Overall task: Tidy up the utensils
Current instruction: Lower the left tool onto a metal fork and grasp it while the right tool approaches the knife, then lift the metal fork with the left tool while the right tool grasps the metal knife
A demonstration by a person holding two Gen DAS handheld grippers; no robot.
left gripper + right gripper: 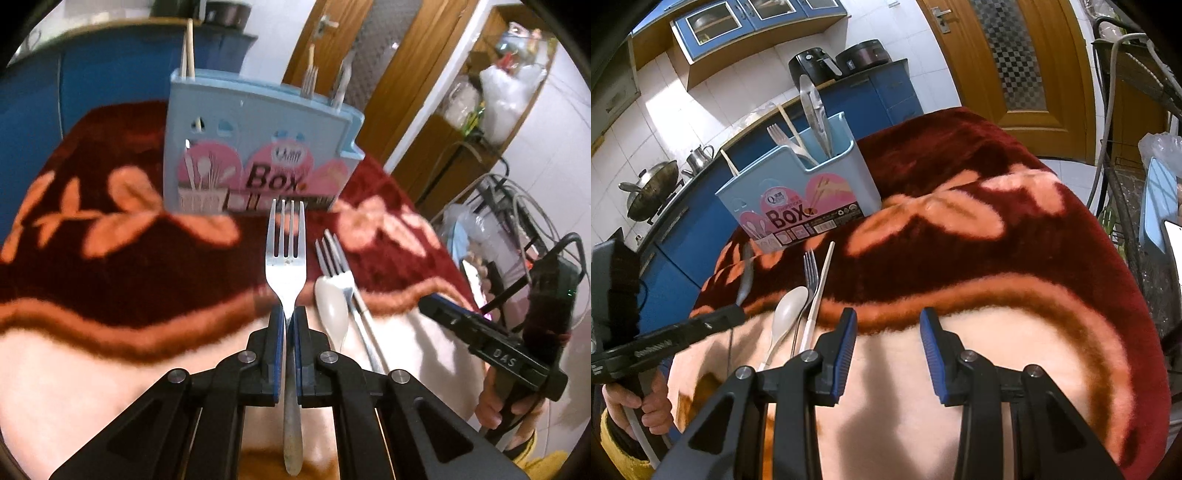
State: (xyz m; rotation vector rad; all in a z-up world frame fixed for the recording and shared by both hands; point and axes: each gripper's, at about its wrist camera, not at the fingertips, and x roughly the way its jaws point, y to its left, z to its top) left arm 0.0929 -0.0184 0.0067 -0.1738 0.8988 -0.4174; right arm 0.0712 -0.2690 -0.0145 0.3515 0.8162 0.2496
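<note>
My left gripper [289,314] is shut on the handle of a steel fork [286,236], whose tines point away toward the utensil box [258,147]. That fork hangs above a red flowered blanket [110,266]. The light-blue box [798,192] stands upright and holds chopsticks, a fork and other utensils. On the blanket lie a white spoon [790,306], a second fork [810,266] and a pale chopstick [822,280], side by side. My right gripper [888,325] is open above the blanket's cream border, with nothing between its fingers, right of those utensils.
A blue kitchen counter [676,236] with a wok and kettle runs behind the box. A wooden door [1015,66] is at the back right. A wire rack [1126,192] with bags and cables stands along the right edge of the blanket.
</note>
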